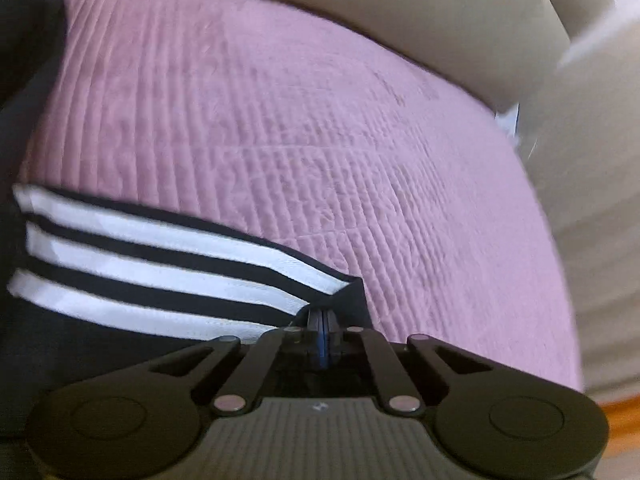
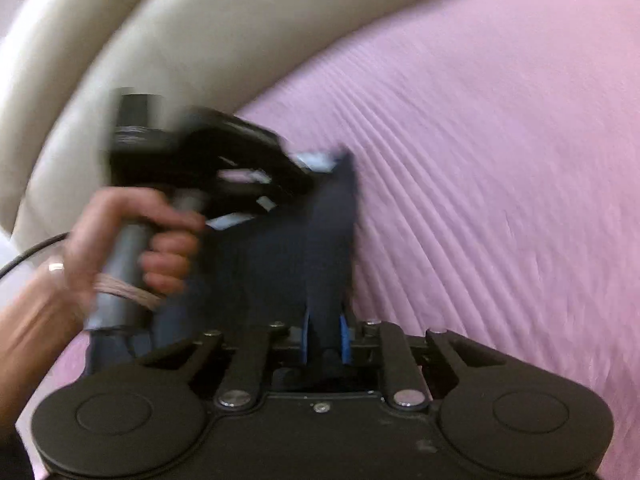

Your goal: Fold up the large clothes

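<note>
On the pink quilt: we see a ribbed pink bed cover (image 1: 304,128) filling both wrist views, with a beige padded headboard (image 2: 168,36) curving behind it.
Garment: a dark navy piece of clothing (image 2: 280,256) with three white stripes (image 1: 160,264) lies on the cover; in the left wrist view it spreads to the left of the claw, and in the right wrist view it bunches up between the two grippers.
Left gripper (image 1: 322,320): we find its blue-padded fingers pressed together on the corner of the garment where the white stripes end, pinching thin cloth.
Right gripper (image 2: 325,334): its blue pads (image 2: 345,340) stand a little apart with a thick fold of the navy fabric clamped between them.
Left hand (image 2: 132,240): in the right wrist view we see it wrapped around the grey handle of the other gripper, blurred; the black body of that tool reaches towards the far end of the cloth.
Wrist: a bracelet (image 2: 56,268) shows on it.
Cable: a dark lead (image 2: 28,256) runs off at the left edge.
</note>
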A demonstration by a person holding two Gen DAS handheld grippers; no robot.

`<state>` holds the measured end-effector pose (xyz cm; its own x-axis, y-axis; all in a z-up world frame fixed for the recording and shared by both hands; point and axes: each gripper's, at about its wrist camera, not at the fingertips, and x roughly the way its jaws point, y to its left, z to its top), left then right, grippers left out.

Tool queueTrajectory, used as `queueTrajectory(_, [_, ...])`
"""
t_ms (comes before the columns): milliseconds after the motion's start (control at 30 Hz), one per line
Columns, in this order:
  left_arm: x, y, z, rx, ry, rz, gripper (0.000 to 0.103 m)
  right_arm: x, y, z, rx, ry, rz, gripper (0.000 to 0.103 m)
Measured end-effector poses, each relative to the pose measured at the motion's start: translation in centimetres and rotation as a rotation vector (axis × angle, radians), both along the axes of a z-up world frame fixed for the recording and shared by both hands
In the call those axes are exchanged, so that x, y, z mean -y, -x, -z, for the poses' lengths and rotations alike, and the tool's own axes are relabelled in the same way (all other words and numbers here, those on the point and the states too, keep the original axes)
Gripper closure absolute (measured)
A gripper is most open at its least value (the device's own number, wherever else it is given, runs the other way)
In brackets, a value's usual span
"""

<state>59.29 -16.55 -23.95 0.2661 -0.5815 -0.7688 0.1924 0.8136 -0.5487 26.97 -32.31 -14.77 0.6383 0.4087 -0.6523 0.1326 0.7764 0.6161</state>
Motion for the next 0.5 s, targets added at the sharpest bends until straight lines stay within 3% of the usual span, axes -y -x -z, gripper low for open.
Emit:
queueTrajectory(100, [0.1,0.8,0.2,0.057,-0.01,0.022,0.099,0.6,-0.1,-1.4,-0.026,0.03,-0.03,0.082])
queueTrajectory(133, [0.3,1.2,0.0,0.075,-0.023,0.028,0.1,0.5,-0.1,-2.1,-0.03,0.061,-0.034,0.064])
queueTrajectory(200, [0.6,1.4,-0.5,0.078,-0.028,0.01,0.096,-0.5,0.1,-4.6,-0.021,0.248,-0.026,0.019])
queueTrajectory(267, [0.2,2.5,-2.3,0.103,-0.022,0.018,0.061,-1.5,0.6,-7.2,0.06,0.406,-0.04,0.02])
queueTrajectory(300, [-0.3,3.3,-3.6,0.141,-0.029,0.027,0.029,-1.9,0.9,-8.4,0.112,0.428,-0.045,0.019])
queueTrajectory(333, [-0.9,4.8,-5.0,0.196,-0.049,0.024,0.007,-2.2,1.1,-9.4,0.166,0.422,-0.068,0.019])
queueTrajectory(400, [-2.4,7.8,-7.2,0.314,-0.085,-0.004,0.003,-3.6,0.8,-10.4,0.262,0.382,-0.182,0.017])
queueTrajectory(500, [-6.3,10.6,-9.1,0.347,-0.127,-0.064,0.003,-6.2,-1.1,-8.8,0.228,0.36,-0.302,0.017])
